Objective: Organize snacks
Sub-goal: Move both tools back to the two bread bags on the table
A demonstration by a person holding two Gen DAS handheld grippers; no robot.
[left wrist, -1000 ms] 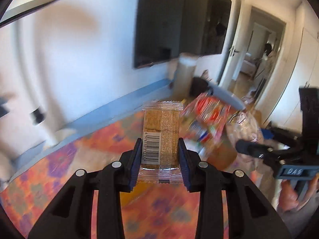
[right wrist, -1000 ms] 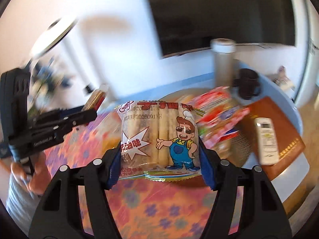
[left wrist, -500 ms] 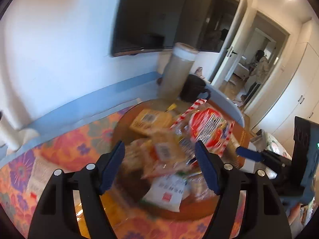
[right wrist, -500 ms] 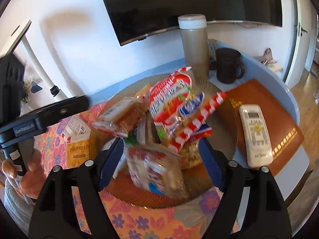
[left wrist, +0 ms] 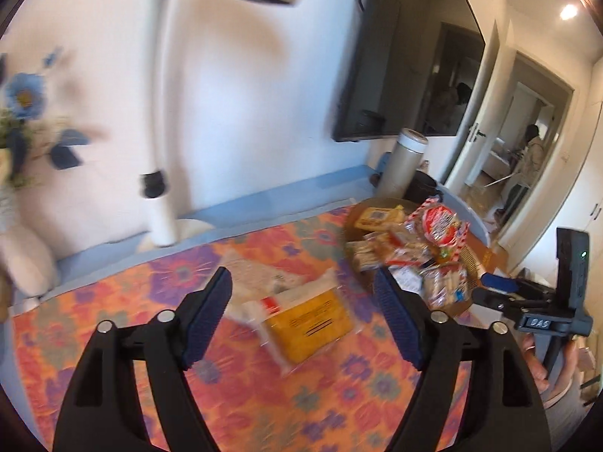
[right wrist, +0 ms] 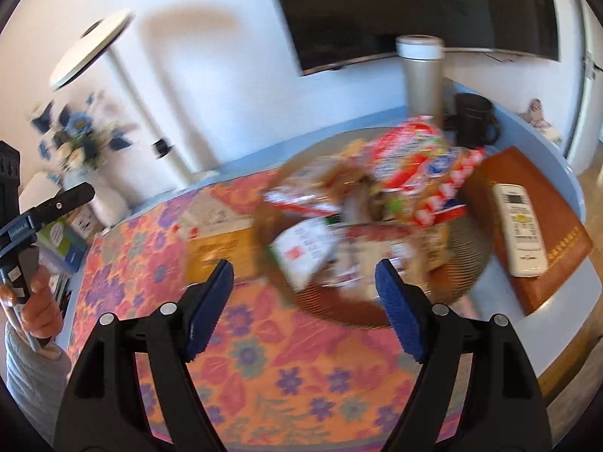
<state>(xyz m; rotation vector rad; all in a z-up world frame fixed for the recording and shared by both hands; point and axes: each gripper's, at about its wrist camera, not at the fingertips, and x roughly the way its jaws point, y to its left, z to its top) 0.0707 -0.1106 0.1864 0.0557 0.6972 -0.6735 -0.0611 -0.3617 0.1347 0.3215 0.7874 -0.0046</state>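
The left tongs (left wrist: 303, 314) gape wide with nothing between them, above a yellow packet (left wrist: 309, 326) lying on the flowered counter (left wrist: 241, 388); the right tongs (right wrist: 303, 307) are likewise spread and bare; the snacks (right wrist: 377, 207) sit heaped on a round woven tray (right wrist: 467, 260), beside a white remote (right wrist: 520, 233).

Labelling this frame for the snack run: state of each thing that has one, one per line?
left tongs: open, empty.
right tongs: open, empty.
round woven tray: heaped with snack packets.
yellow packet: lying flat on the floral tablecloth, outside the tray.
thermos: upright, lid on.
dark mug: upright.
remote control: flat, face up on the brown folder.
wall TV: screen dark.
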